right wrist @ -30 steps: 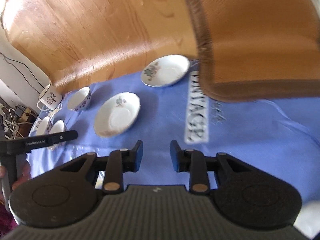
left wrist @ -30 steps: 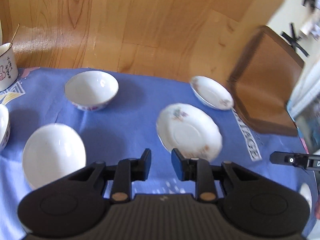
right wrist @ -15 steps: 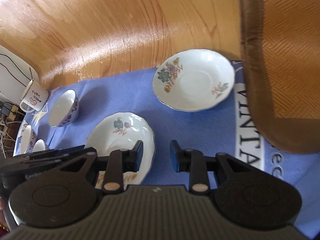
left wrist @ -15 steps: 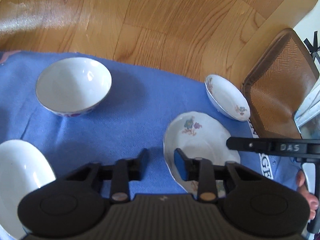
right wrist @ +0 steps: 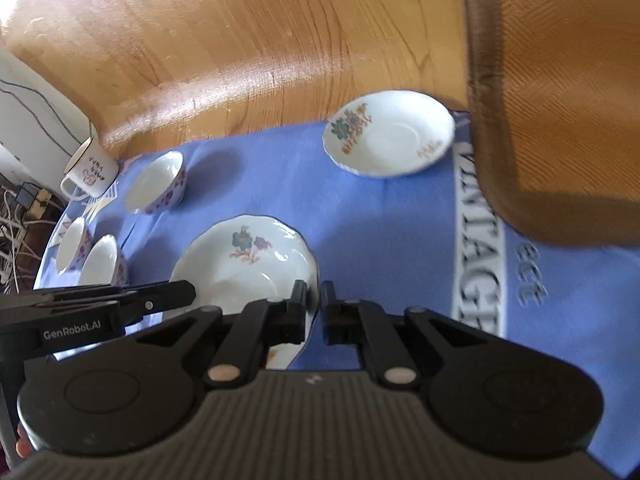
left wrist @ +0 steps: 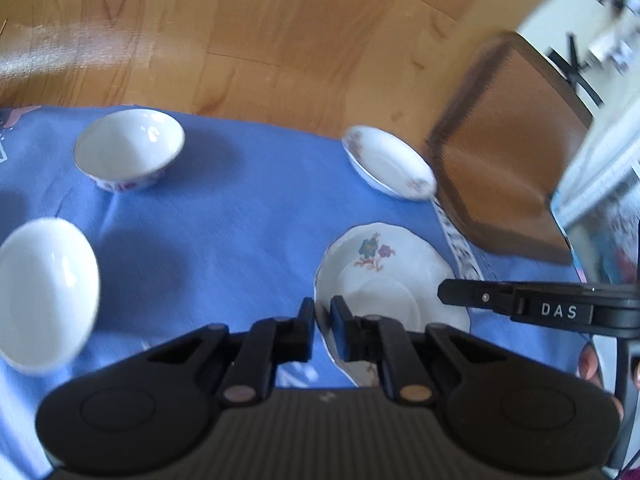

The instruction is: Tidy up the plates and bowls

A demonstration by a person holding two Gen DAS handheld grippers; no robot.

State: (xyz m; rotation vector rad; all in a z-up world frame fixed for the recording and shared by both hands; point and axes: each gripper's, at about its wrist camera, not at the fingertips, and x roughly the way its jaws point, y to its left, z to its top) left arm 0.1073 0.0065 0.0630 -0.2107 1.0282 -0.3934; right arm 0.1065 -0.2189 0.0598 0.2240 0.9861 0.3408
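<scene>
Saucers and bowls lie spread over the blue cloth (left wrist: 240, 216), and the near floral saucer (left wrist: 384, 276) is the one in hand; every place below is told from it. Step: both grippers are taking this saucer by opposite rims. The left gripper (left wrist: 323, 326) has its jaws just closed to a narrow slit on the left rim; the right gripper (right wrist: 314, 308) has likewise just closed on the right rim. Both look pinched on the edge, though blur hides the contact. Next comes a level lift, then a carry to the 2nd saucer (right wrist: 390, 140), beyond it by the chair (right wrist: 560, 100). 3 bowls sit to its left, the nearest (left wrist: 46, 292) well apart.
</scene>
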